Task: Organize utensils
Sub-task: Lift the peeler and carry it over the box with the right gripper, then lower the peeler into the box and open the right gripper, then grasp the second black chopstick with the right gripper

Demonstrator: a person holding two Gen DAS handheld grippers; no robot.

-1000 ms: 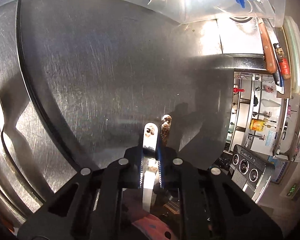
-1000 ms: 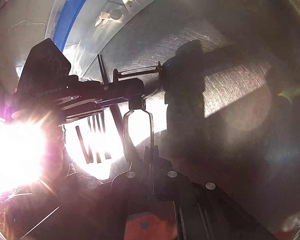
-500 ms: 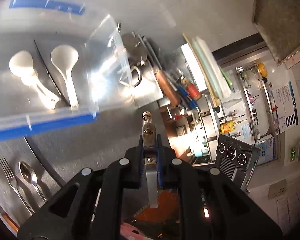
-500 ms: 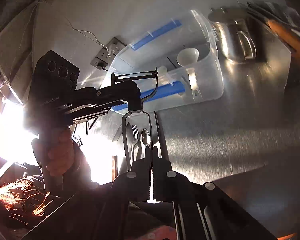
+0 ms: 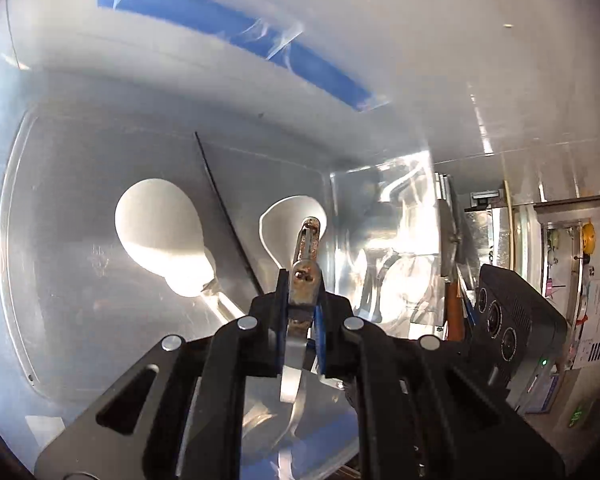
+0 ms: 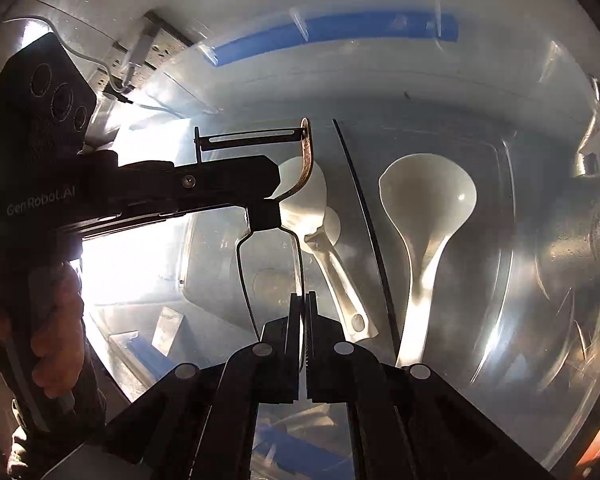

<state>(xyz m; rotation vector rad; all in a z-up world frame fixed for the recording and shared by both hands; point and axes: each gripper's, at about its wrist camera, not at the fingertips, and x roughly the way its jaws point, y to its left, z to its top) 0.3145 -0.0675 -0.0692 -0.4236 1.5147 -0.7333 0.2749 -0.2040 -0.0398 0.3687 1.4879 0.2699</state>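
Both grippers hold one metal peeler over a clear plastic bin (image 5: 100, 128) with blue trim. My left gripper (image 5: 300, 300) is shut on the peeler's rusty head (image 5: 305, 276). My right gripper (image 6: 303, 308) is shut on its wire handle loop (image 6: 244, 272); the blade (image 6: 252, 140) and head (image 6: 307, 156) show beside the left gripper (image 6: 264, 204). Two white ladles (image 6: 428, 200) (image 6: 324, 236) lie in the bin, parted by a thin dark divider (image 6: 360, 208). They also show in the left wrist view (image 5: 160, 236) (image 5: 284, 220).
A steel cup (image 5: 404, 280) shows through the bin's right wall. Wooden-handled tools (image 5: 454, 304) lie past it. Shelves with small items (image 5: 560, 248) stand at the far right. A wall socket with a cable (image 6: 148, 52) sits behind the bin.
Both grippers have carried the peeler from above the steel counter up and over into the bin's opening. The ladles now fill the middle of both views.
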